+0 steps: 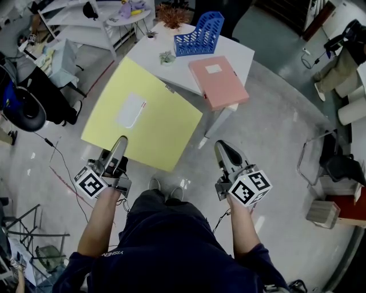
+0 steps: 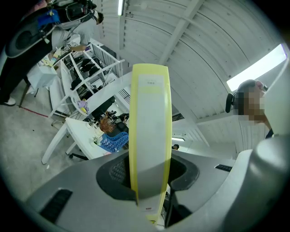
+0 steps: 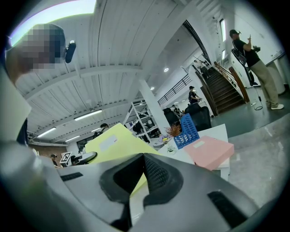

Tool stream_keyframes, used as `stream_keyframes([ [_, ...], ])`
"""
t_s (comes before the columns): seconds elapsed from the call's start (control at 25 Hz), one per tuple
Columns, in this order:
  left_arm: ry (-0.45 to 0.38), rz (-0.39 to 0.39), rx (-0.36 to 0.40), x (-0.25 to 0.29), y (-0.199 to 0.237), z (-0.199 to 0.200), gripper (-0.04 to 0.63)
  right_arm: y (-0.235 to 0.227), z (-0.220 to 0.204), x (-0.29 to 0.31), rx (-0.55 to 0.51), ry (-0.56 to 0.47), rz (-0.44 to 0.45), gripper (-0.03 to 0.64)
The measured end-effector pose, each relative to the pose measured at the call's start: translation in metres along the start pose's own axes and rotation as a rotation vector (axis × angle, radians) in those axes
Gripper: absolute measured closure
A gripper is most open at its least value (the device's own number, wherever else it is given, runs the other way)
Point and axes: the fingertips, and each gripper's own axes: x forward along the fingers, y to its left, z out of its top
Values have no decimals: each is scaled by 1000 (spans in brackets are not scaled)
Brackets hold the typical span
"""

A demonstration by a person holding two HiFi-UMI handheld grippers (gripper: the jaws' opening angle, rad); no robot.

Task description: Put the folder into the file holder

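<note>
A large yellow folder (image 1: 143,114) hangs in the air in front of the white table (image 1: 150,52), with my left gripper (image 1: 117,150) shut on its near corner. In the left gripper view the folder's spine (image 2: 149,136) stands upright between the jaws of that gripper (image 2: 147,181). The blue file holder (image 1: 200,35) stands at the table's far side, empty; it also shows in both gripper views (image 2: 113,141) (image 3: 186,130). My right gripper (image 1: 226,151) is shut and holds nothing, to the right of the yellow folder (image 3: 113,145).
A pink folder (image 1: 218,81) lies flat on the table's right part, overhanging its near edge. A small plant (image 1: 167,57) and a dried bouquet (image 1: 171,14) stand near the holder. A black chair (image 1: 23,109) is at the left, a wire rack (image 1: 314,154) at the right.
</note>
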Motion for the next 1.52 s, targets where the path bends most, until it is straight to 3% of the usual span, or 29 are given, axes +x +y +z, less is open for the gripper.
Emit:
stream_keyframes([
  [0.64, -11, -1, -2, 18, 13, 5, 430, -16, 5, 13, 3, 2, 0, 612],
  [1.52, 13, 4, -36, 82, 80, 38, 430, -49, 19, 101, 21, 30, -15, 612],
])
